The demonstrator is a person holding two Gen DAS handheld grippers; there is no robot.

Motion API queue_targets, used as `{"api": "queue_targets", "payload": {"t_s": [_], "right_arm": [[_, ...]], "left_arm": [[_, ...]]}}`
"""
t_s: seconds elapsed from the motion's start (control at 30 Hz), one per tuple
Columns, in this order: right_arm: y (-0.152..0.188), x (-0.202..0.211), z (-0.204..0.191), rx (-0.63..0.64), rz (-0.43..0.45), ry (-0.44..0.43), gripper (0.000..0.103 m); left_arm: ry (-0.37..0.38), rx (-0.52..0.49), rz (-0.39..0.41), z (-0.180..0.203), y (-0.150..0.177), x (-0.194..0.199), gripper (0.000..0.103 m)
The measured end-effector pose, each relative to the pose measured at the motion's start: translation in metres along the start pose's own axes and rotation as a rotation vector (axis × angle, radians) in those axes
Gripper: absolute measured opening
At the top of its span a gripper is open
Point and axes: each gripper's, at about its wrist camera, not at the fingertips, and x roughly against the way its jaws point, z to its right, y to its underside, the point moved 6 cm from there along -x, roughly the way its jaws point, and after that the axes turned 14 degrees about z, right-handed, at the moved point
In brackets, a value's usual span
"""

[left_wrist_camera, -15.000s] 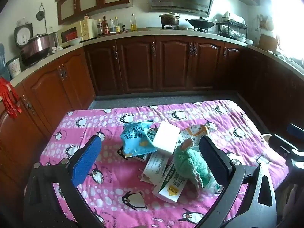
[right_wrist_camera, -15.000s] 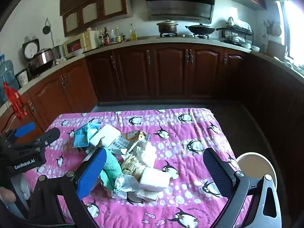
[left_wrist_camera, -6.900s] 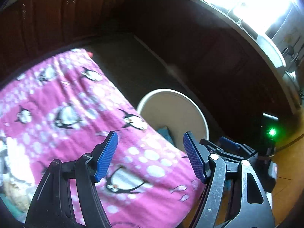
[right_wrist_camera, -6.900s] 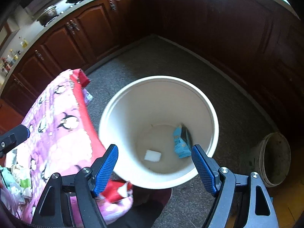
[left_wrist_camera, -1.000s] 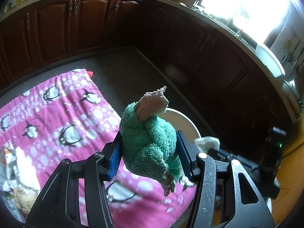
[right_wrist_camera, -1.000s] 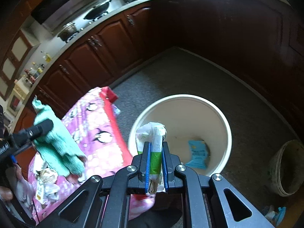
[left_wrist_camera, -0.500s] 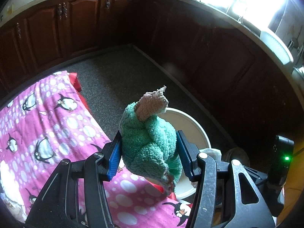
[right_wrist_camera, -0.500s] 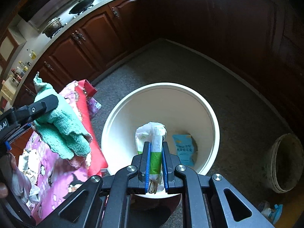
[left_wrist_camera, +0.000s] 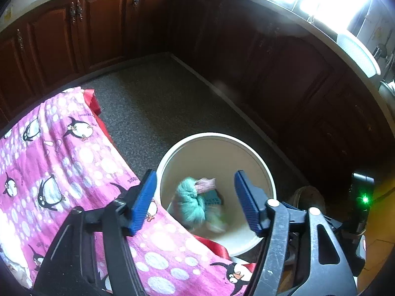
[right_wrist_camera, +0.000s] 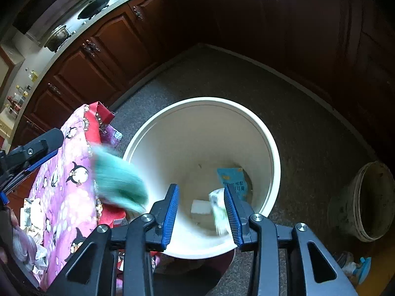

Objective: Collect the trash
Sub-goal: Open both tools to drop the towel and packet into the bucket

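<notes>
A white round bin stands on the floor beside the table; it also shows in the right wrist view. My left gripper is open above the bin's near edge. A green fluffy cloth falls blurred below it; it also shows in the right wrist view at the bin's left rim. My right gripper is open over the bin. A white and green wrapper drops blurred beside its right finger. A blue packet and a white block lie on the bin's bottom.
The table with the pink penguin cloth is left of the bin, with more trash on it. Dark wooden cabinets ring the grey floor. A dirty old bucket stands at the right.
Both grippers have opened. The green cloth has left my left gripper and the wrapper has left my right gripper; both are falling toward the bin.
</notes>
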Motion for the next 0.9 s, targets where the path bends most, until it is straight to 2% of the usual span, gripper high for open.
{"api": "queue_targets", "payload": {"t_s": [0.77,0.9], "right_arm": [[0.005,0.005,0.001,-0.003,-0.015,-0.003,0.039],[0.002,0.013,-0.006,0.011,0.0,-0.005,0.043]], "left_arm": [[0.011,-0.009,0.006,0.001,0.003,0.022,0.069],[0.014,-0.008,0.019,-0.001,0.001,0.033,0.069]]}}
